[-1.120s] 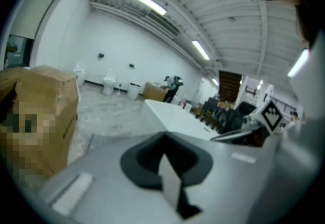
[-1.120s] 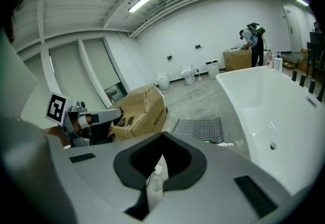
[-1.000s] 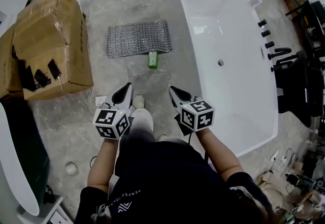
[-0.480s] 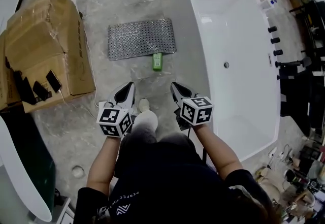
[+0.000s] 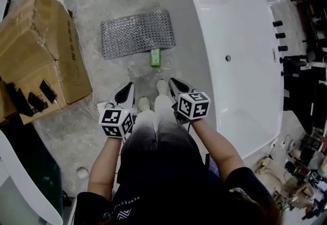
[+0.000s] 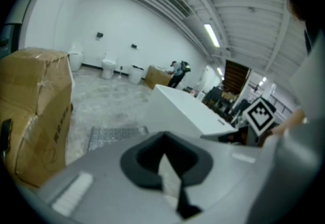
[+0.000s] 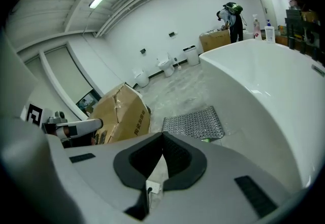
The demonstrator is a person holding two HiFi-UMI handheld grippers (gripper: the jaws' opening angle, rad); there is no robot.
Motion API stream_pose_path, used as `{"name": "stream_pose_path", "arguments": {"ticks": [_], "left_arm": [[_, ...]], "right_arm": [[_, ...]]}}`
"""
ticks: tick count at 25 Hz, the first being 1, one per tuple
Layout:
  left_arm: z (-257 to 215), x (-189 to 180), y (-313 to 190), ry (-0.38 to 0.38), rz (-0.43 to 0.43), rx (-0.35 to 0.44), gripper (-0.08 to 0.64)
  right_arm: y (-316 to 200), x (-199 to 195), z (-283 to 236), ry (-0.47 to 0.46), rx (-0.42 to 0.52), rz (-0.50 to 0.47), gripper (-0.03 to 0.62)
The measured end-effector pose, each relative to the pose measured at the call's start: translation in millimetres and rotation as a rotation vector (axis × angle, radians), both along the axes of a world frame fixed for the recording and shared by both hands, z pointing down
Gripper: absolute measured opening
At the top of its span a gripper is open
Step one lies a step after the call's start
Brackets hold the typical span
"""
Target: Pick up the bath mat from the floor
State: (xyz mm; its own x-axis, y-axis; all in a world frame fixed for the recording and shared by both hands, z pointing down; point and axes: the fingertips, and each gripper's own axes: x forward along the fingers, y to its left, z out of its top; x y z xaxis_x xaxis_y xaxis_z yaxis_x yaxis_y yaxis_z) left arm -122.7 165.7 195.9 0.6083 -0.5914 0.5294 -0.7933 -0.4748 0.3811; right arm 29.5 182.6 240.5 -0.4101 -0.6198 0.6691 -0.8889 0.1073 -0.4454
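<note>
Bath mat (image 5: 137,33) is seen flat on the floor beside the bathtub (image 5: 245,15), green bottle (image 5: 155,57) at its near edge. Left gripper (image 5: 130,86) and right gripper (image 5: 172,82), jaws together and empty, are brought closer than before. Approach is judged unfinished.

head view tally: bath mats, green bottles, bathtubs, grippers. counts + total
bath mat: 1
green bottle: 1
bathtub: 1
grippers: 2, left gripper and right gripper
total: 5
</note>
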Motion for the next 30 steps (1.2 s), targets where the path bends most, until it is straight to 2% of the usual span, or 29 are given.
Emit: {"name": "stream_pose_path", "arguments": {"ticks": [6,10,18,24,30], "left_arm": [[32,12,-26,-0.034,-0.041,0.004,0.006],[65,13,-47,-0.047,-0.084,-0.017,0.006],[144,40,-76,-0.062,-0.032,-0.095,0.008],[185,50,-103,-0.063,-0.064,-0.042,0.008],[243,52,-126,-0.113,-0.051,-0.044,0.008]], "right_arm": [[-30,8,42,-0.057,-0.017,0.035,-0.006],[-57,14,81,-0.059,-0.051,0.026,-0.006],[-97,22,159,-0.088,-0.129,0.02,0.009],[-118,32,219,-0.109,-0.162,0.081,0.032],[-132,39,274,-0.125,-0.172,0.13,0.065]]}}
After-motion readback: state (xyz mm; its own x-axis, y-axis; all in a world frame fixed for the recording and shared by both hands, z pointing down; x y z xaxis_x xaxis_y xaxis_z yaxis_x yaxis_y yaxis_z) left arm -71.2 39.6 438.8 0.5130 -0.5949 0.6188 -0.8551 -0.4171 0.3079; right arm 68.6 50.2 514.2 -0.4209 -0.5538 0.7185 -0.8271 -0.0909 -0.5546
